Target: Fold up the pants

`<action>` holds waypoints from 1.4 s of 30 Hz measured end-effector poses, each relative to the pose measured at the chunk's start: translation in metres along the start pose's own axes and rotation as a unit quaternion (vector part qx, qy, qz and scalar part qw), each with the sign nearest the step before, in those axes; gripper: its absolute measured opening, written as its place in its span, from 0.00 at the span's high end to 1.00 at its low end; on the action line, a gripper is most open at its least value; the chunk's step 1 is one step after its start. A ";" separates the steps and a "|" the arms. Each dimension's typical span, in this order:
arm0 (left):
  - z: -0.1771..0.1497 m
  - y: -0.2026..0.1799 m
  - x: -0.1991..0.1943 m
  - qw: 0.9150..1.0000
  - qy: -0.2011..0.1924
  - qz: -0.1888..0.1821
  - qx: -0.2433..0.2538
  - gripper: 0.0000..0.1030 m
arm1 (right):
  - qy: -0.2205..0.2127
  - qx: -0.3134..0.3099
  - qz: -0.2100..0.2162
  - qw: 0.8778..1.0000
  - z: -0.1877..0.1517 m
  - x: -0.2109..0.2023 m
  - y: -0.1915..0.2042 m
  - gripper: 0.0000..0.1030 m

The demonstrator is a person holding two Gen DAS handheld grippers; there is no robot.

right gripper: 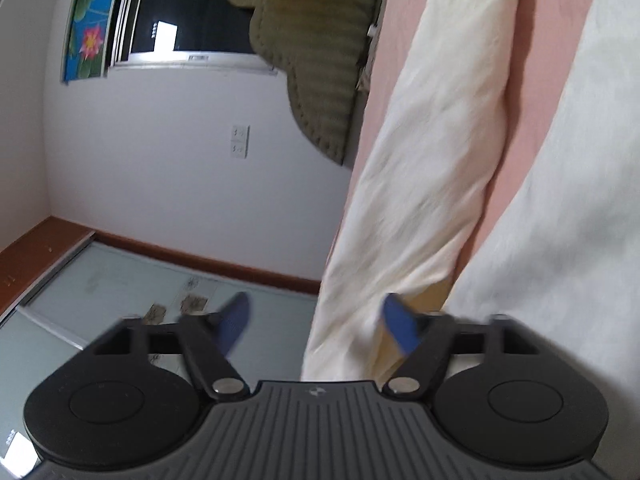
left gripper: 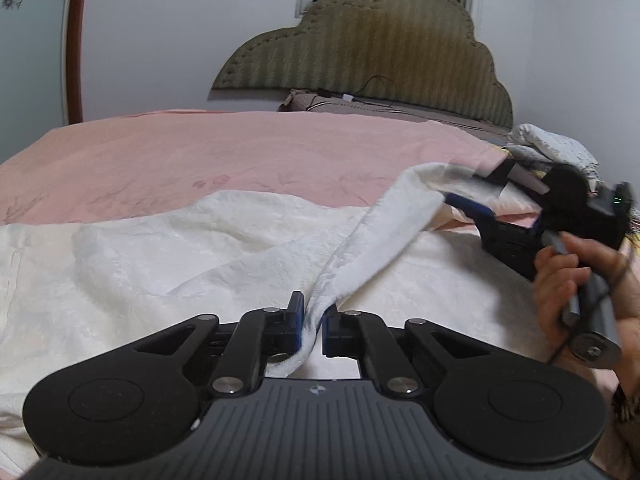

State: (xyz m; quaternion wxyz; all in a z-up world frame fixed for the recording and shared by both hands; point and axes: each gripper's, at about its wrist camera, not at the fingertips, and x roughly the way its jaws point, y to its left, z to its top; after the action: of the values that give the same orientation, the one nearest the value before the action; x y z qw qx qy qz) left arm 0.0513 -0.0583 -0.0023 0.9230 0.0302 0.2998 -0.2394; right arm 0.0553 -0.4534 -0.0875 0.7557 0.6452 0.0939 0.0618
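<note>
On the pink bedsheet the white pants lie spread and rumpled, nearer the camera than the scalloped olive headboard that stands against the wall at the far end of the bed. Toward the right of the headboard's foot, a dark cable trails over a brown pillow. In the foreground the left gripper has its blue pads pinched tight on a fold of the pants — the fabric bunches between them and rises from there as a twisted band, up and to the right. That band ends at the right gripper, held by a hand well right of the headboard; its blue-tipped fingers are blurred, with the cloth's end lying between them. In the right wrist view the whole room is tipped sideways, and the jaws stand partly apart with the pants edge between them — whether the pads already press on it cannot be told.
</note>
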 end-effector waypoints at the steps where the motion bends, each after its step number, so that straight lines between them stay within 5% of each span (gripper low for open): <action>1: -0.001 0.000 -0.002 1.000 -0.001 -0.003 0.002 0.95 | 0.004 0.001 -0.015 1.000 0.001 0.003 -0.003 0.94; 13: -0.011 0.009 -0.028 0.999 -0.022 -0.047 0.011 0.95 | 0.006 -0.065 0.019 0.998 -0.007 -0.054 0.036 0.97; 17: -0.011 0.012 -0.020 0.999 -0.011 -0.042 -0.006 0.95 | 0.057 -0.044 -0.056 0.996 -0.011 -0.053 0.032 0.93; 19: -0.010 0.012 -0.021 0.999 -0.015 -0.043 -0.009 0.95 | 0.076 -0.013 -0.094 0.993 -0.021 -0.055 0.019 0.76; 21: -0.008 0.013 -0.021 0.999 -0.017 -0.045 -0.015 0.95 | 0.082 0.012 -0.077 0.994 -0.032 -0.057 0.008 0.59; 23: -0.008 0.016 -0.020 0.998 -0.016 -0.050 -0.025 0.95 | 0.073 0.004 -0.073 0.995 -0.039 -0.060 0.011 0.54; 25: -0.008 0.018 -0.021 0.998 -0.017 -0.055 -0.035 0.95 | 0.074 0.003 -0.062 0.995 -0.040 -0.053 0.014 0.38; 27: -0.008 0.019 -0.021 0.998 -0.017 -0.055 -0.038 0.95 | 0.076 0.018 -0.053 0.996 -0.040 -0.040 0.014 0.36; 30: -0.009 0.016 -0.021 0.998 -0.015 -0.049 -0.031 0.95 | 0.049 0.046 -0.043 0.997 -0.039 -0.027 0.005 0.41; 34: -0.011 0.010 -0.022 0.999 -0.017 -0.042 -0.001 0.94 | -0.004 0.044 -0.032 0.999 -0.036 -0.044 0.004 0.86; 42: -0.024 0.007 -0.022 0.998 0.003 -0.048 0.047 0.94 | -0.001 -0.118 -0.055 0.991 -0.041 -0.111 0.060 0.91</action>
State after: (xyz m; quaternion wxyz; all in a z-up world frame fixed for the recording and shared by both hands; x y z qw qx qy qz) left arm 0.0263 -0.0380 -0.0098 0.9071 0.0593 0.2918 -0.2975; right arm -0.0603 -0.4282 -0.0276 0.8290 0.5453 0.1201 0.0304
